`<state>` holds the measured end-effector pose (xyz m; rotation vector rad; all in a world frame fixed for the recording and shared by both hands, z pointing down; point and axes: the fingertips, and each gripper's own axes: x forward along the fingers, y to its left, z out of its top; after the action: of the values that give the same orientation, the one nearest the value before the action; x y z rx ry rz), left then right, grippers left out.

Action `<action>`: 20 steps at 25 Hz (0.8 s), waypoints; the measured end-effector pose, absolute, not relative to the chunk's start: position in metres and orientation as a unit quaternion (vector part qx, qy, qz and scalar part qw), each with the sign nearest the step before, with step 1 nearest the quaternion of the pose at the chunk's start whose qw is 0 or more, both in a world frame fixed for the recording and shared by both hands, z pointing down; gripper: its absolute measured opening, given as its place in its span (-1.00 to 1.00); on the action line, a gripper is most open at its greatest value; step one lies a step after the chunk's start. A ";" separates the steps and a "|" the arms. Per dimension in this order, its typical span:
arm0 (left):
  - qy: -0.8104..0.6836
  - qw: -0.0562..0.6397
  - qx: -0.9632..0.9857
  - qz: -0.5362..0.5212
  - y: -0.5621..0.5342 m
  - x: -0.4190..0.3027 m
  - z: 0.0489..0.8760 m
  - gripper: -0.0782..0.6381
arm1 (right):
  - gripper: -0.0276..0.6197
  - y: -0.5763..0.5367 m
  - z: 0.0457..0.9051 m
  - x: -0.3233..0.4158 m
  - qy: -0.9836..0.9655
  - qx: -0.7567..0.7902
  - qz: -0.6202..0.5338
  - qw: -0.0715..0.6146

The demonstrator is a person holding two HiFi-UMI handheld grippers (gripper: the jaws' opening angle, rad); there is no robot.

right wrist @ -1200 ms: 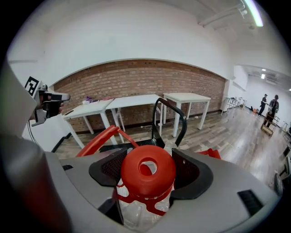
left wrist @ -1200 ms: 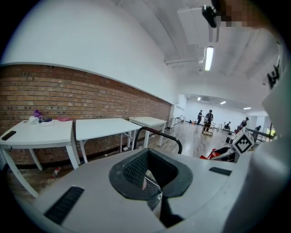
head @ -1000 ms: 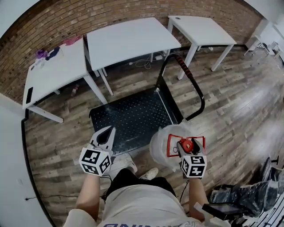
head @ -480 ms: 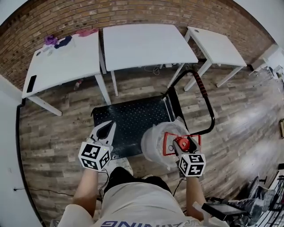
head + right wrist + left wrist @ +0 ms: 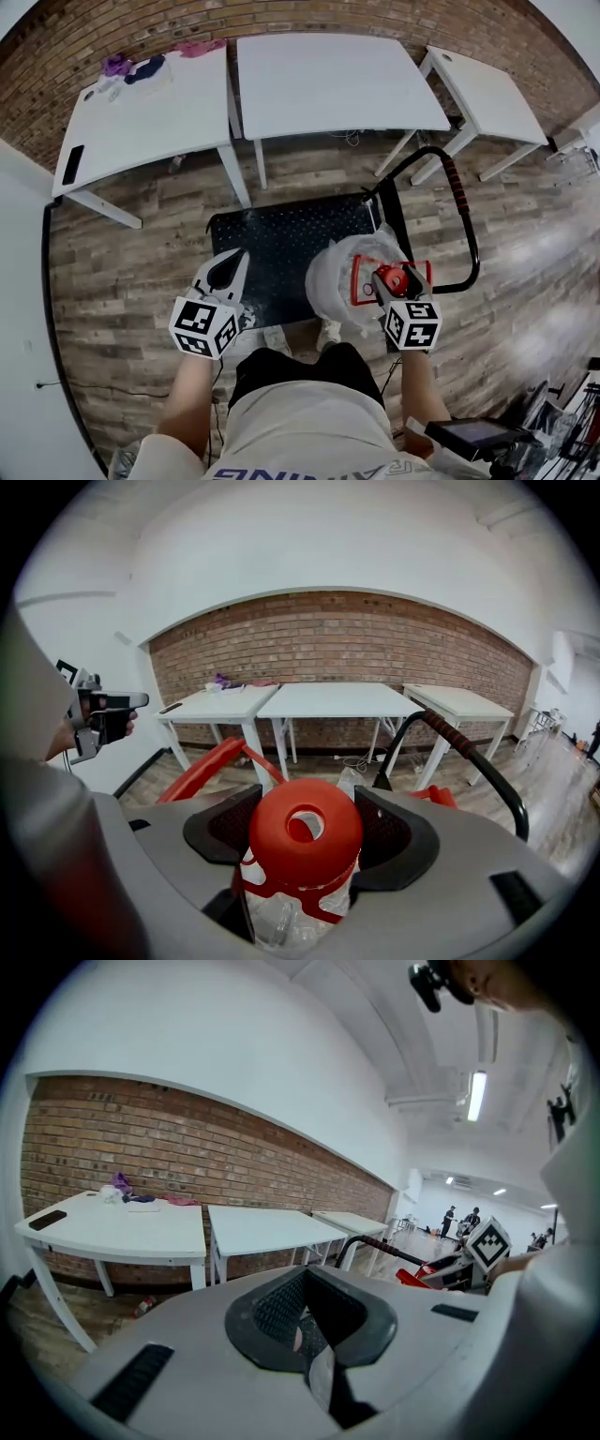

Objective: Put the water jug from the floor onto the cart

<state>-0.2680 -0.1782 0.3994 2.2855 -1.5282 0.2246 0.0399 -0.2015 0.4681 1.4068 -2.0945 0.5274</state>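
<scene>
The water jug (image 5: 336, 274) is a clear plastic bottle with a red cap (image 5: 305, 832) and a red carry frame. It hangs from my right gripper (image 5: 395, 279), whose pads are shut on either side of the cap and neck. The jug is in the air over the near right corner of the cart's black studded deck (image 5: 281, 239). The cart's black handle (image 5: 457, 202) with a red-striped grip rises just right of the jug. My left gripper (image 5: 227, 273) is shut and holds nothing, over the deck's near left edge. In the left gripper view its jaws (image 5: 305, 1321) meet.
Three white tables (image 5: 328, 80) (image 5: 141, 112) (image 5: 487, 89) stand beyond the cart against a brick wall (image 5: 56, 56). A dark phone (image 5: 72, 164) and cloths (image 5: 141, 67) lie on the left table. The person's shoes (image 5: 328, 330) are at the deck's near edge. Dark gear (image 5: 469, 436) lies bottom right.
Both grippers have moved forward toward the cart. The jug, earlier over the floor off the cart's near right corner, now hangs over the deck's corner. Neither gripper's state changed.
</scene>
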 end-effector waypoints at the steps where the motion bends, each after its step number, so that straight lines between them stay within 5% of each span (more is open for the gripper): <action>1: -0.550 0.189 0.809 0.079 -0.181 -0.268 0.399 -0.78 | 0.05 -0.211 0.472 0.039 -0.783 0.518 0.195 0.281; 20: -0.681 0.254 0.676 0.119 -0.160 -0.273 0.436 -0.78 | 0.05 -0.399 0.590 0.018 -0.837 0.413 0.152 0.324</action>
<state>-0.2729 -0.1595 0.4357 1.8366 -1.8512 0.3226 0.0183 -0.3986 0.5896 1.0844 -2.1970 0.3981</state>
